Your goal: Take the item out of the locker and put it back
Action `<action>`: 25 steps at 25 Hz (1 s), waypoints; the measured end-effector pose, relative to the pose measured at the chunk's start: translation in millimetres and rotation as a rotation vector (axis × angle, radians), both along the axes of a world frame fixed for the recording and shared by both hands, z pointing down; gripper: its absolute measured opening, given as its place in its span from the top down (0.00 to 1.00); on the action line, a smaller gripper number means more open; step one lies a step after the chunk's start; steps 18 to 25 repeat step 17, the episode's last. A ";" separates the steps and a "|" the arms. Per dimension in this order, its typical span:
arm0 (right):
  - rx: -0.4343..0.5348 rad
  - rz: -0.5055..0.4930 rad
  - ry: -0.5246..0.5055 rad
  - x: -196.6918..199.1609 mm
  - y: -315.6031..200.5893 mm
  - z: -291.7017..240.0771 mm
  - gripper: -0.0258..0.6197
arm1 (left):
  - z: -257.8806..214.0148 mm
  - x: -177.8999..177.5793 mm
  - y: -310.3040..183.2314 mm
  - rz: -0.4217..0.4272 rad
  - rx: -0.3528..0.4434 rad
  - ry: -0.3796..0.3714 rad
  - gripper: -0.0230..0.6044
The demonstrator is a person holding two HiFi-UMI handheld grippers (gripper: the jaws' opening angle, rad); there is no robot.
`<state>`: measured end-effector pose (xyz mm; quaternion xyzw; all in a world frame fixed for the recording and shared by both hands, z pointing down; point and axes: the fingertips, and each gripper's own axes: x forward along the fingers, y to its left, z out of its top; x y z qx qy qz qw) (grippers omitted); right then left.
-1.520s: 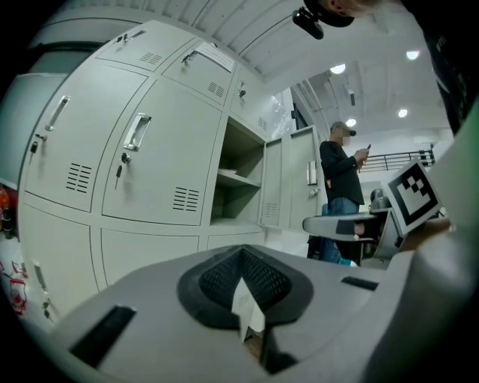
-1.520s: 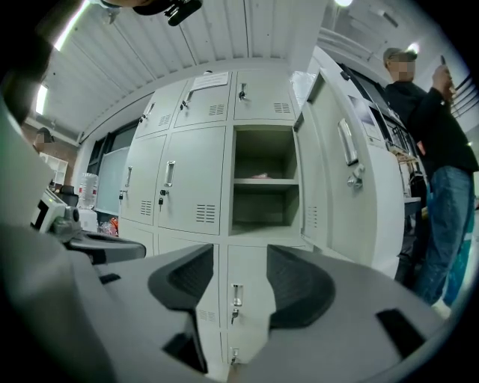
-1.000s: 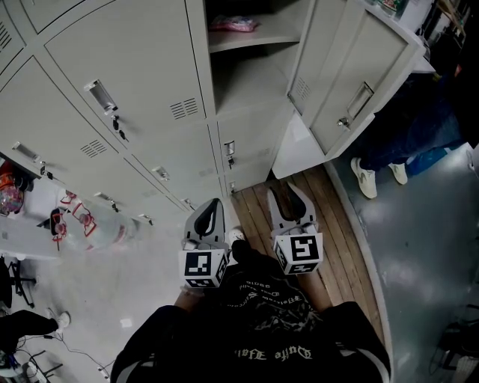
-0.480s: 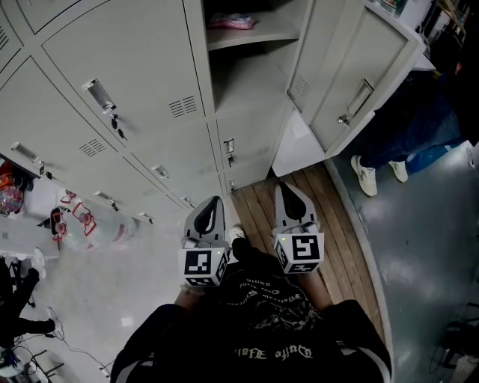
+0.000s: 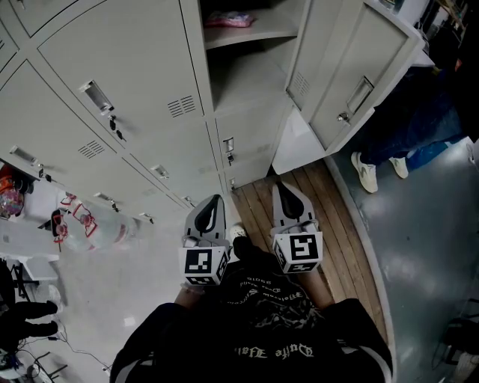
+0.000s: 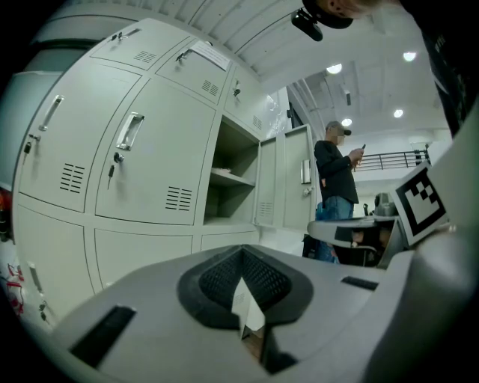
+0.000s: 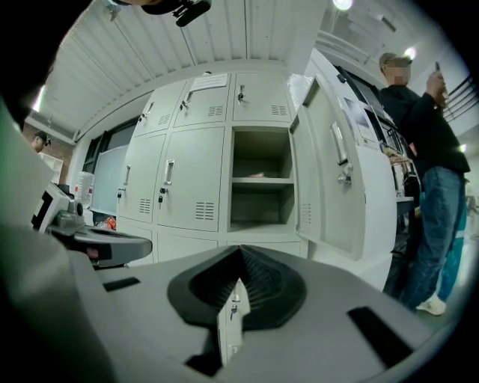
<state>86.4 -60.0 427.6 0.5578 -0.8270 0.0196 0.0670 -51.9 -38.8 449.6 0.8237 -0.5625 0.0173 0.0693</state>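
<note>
The locker (image 5: pixel 251 82) stands open, its door (image 5: pixel 359 71) swung out to the right. A pink item (image 5: pixel 228 19) lies on the upper shelf inside; the right gripper view shows this item (image 7: pixel 256 176) far ahead. Both grippers hang low in front of my body, well short of the locker. My left gripper (image 5: pixel 212 203) is shut and holds nothing, and the left gripper view shows it (image 6: pixel 241 253) aimed at the closed locker doors. My right gripper (image 5: pixel 287 188) is shut and holds nothing, and in its own view it (image 7: pixel 241 253) is aimed at the open compartment.
Closed lockers (image 5: pixel 112 75) fill the left side. A person (image 7: pixel 423 149) stands just right of the open door, white shoes (image 5: pixel 364 176) on the grey floor. Wooden planks (image 5: pixel 333 224) lie under my grippers. A clear bottle (image 5: pixel 86 224) lies at the left.
The right gripper's jaws, spread apart a second ago, have come together. The left gripper has stayed in place. The view has shifted slightly.
</note>
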 end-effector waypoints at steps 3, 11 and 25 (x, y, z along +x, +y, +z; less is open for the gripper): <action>-0.005 0.004 -0.006 -0.5 0.1 0.6 0.95 | 0.9 1.1 0.0 0.004 -0.005 0.002 0.95; -0.016 0.006 0.003 1.0 1.0 6.5 0.96 | 5.4 1.8 0.3 0.001 -0.019 0.005 0.95; -0.018 0.009 0.000 3.8 1.7 7.8 0.96 | 5.6 2.5 0.5 -0.002 -0.019 0.002 0.95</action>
